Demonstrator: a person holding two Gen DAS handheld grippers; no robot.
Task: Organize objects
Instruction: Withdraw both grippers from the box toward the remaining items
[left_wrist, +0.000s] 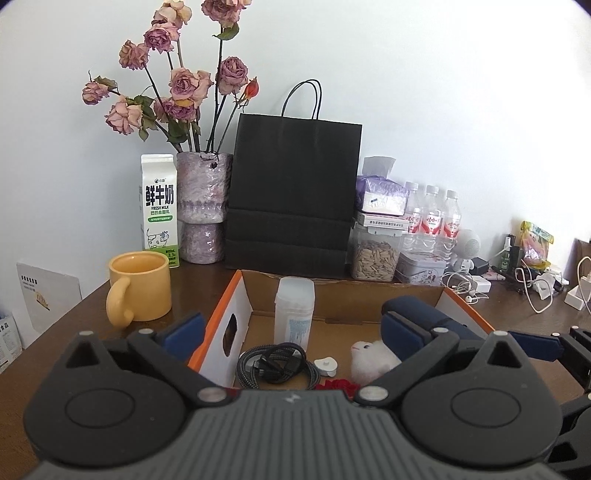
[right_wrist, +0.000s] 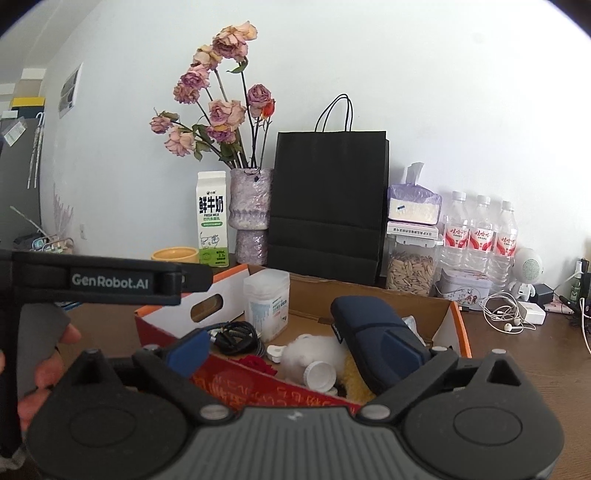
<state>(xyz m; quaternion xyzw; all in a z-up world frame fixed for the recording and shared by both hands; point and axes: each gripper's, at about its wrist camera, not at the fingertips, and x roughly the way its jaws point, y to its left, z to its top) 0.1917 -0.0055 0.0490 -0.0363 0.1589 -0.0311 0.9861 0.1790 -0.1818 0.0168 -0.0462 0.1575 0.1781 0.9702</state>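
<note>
A cardboard box (left_wrist: 463, 306) with orange rims sits on the brown table. In it are a translucent white container (left_wrist: 294, 314), a coiled black cable (left_wrist: 277, 363), a white plush toy (left_wrist: 373, 354), a navy case (left_wrist: 424, 314) and a red flower (left_wrist: 338, 386). My left gripper (left_wrist: 293, 330) is open over the box's near left part with nothing between its blue pads. My right gripper (right_wrist: 295, 349) is also open, above the box's near wall (right_wrist: 258, 391); the navy case (right_wrist: 373, 332) lies in the box by its right finger, free of the pads. A white cap (right_wrist: 319, 374) rests against the plush toy (right_wrist: 314, 350).
A yellow mug (left_wrist: 142, 286), milk carton (left_wrist: 159, 210) and vase of dried roses (left_wrist: 201, 206) stand left of the box. Behind it are a black paper bag (left_wrist: 293, 192), a seed jar (left_wrist: 375, 258) and water bottles (left_wrist: 432, 218). Earphones and chargers (left_wrist: 469, 284) clutter the right.
</note>
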